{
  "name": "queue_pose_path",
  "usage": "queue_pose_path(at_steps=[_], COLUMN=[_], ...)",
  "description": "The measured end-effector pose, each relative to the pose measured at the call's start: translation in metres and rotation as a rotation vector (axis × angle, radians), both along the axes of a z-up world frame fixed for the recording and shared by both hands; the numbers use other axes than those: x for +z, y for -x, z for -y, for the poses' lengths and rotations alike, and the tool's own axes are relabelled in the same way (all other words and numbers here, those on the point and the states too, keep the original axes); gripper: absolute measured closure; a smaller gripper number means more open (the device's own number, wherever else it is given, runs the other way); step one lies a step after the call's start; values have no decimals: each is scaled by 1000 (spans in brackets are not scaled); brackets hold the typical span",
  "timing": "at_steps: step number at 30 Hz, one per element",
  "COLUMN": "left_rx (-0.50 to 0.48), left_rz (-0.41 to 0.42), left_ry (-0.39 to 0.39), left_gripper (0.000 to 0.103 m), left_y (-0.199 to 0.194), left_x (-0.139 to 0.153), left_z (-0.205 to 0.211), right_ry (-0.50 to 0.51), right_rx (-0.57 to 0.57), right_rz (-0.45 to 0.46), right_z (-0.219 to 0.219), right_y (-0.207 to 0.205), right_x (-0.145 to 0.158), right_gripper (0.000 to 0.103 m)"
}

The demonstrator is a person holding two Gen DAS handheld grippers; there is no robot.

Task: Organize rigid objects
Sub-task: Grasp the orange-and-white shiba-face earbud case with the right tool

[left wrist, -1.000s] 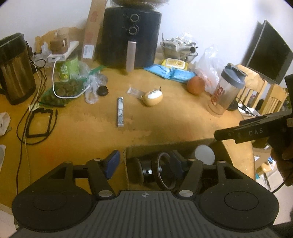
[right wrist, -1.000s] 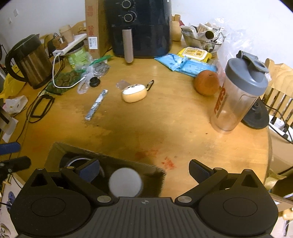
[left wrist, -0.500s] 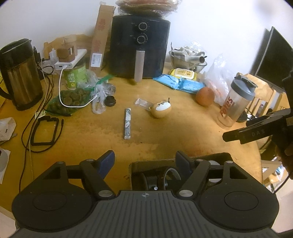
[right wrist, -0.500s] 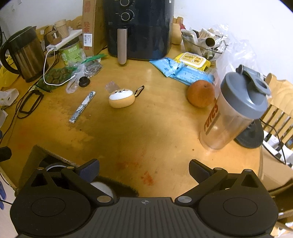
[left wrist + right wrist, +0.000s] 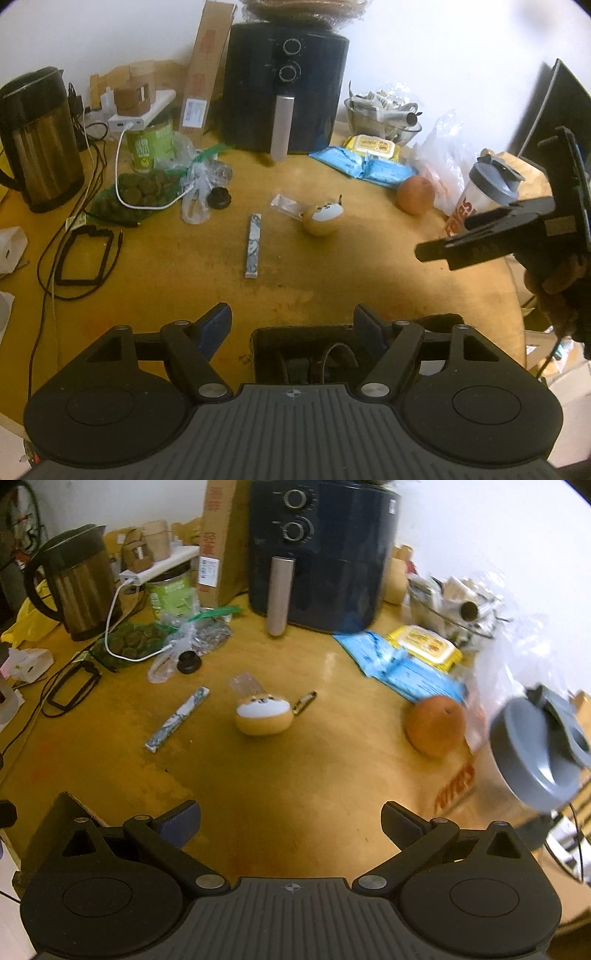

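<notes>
Cardboard walls of the open box sit at the near edge of the tabletop, right under my left tool, so anything I collect drops straight in; a few dark round items lie inside already, though I cannot tell what they are. My left tool hangs wide and empty above it. My right tool is also spread wide with nothing between its fingers, aimed toward the loose pieces farther out: the earbud case mid-table, the slim marbled stick beside it, the orange and shaker bottle to the right.
</notes>
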State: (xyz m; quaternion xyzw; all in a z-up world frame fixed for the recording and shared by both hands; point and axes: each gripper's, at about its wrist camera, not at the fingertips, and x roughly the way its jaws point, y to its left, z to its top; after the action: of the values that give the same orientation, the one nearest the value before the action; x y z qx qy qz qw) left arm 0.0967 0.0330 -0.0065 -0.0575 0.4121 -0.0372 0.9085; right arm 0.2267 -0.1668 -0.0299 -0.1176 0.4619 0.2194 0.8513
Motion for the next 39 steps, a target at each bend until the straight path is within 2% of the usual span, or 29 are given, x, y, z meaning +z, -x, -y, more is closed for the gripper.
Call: queue_pose_path(at_steps=[7,20,29,39], left_rx=[21,102,181,197], left_rz=[-34,-73,-105,-96], left_ry=[11,11,48,55], left_gripper=[31,31,31,31], left_y=[-4,-1,7,4], left_x=[-2,-3,-6,1], left_z=[-2,-16,-29,-30], right_ry=[-10,-34,-57,-22], right_rx=[87,159,146,162], right_rz=[29,37,61,44], right_z=[-19,-48,-65,-78], right_y=[-17,-55,-77,-106], right_x=[-13,-49,-77,-100], right_gripper=[0,0,0,0])
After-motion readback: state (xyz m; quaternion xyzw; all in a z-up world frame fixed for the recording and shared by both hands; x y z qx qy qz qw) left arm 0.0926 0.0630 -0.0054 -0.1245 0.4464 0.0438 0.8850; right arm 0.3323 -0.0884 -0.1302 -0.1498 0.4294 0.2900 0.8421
